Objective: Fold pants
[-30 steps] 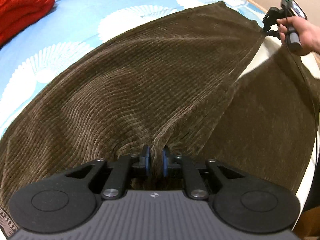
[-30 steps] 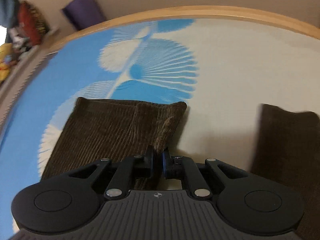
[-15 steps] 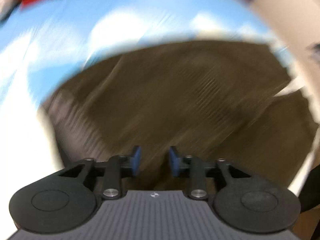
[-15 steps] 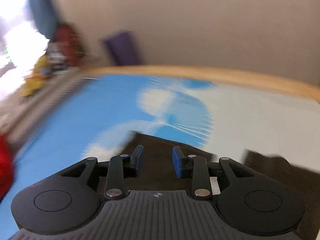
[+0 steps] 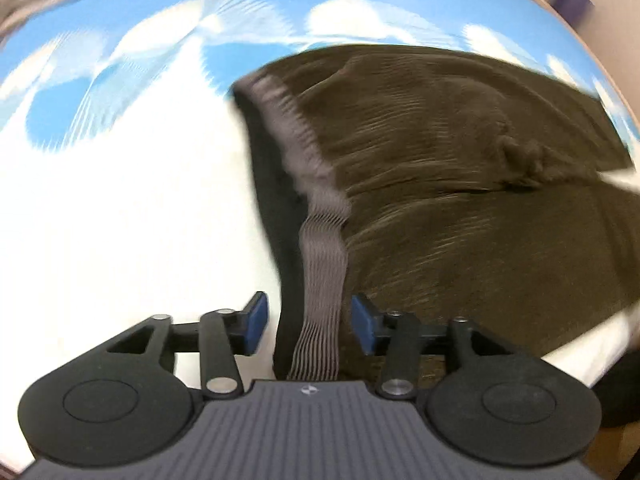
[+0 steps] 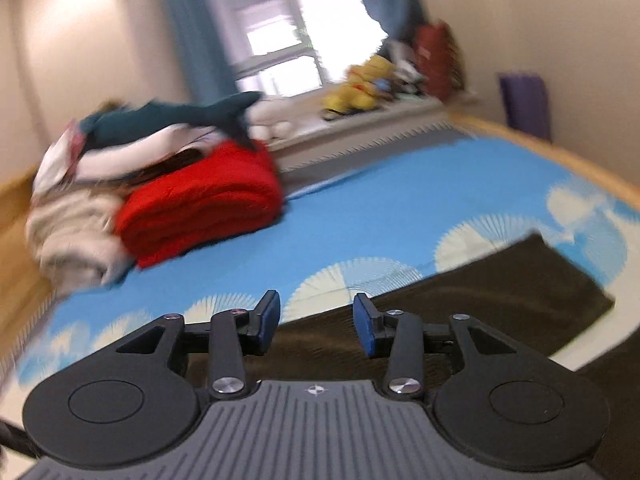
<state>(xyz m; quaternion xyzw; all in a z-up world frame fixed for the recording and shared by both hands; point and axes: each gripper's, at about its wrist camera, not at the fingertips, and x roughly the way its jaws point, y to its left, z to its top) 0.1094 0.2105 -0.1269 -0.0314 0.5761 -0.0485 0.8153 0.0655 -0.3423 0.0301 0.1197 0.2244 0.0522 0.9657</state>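
Brown corduroy pants lie spread on the blue and white bed sheet. Their grey ribbed waistband runs from the upper middle down between the fingers of my left gripper, which is open and hovers over it without holding it. In the right wrist view the pants lie as a dark band across the sheet. My right gripper is open and empty above the pants' near edge. Both views are motion-blurred.
A folded red blanket sits at the far left of the bed beside a pile of pale bedding with a dark shark plush on top. A wooden bed frame rims the right side. Toys line the windowsill.
Both grippers were shut on the pants a second ago and have opened and let go. The left view swung toward the waistband; the right view lifted and turned left toward the room.
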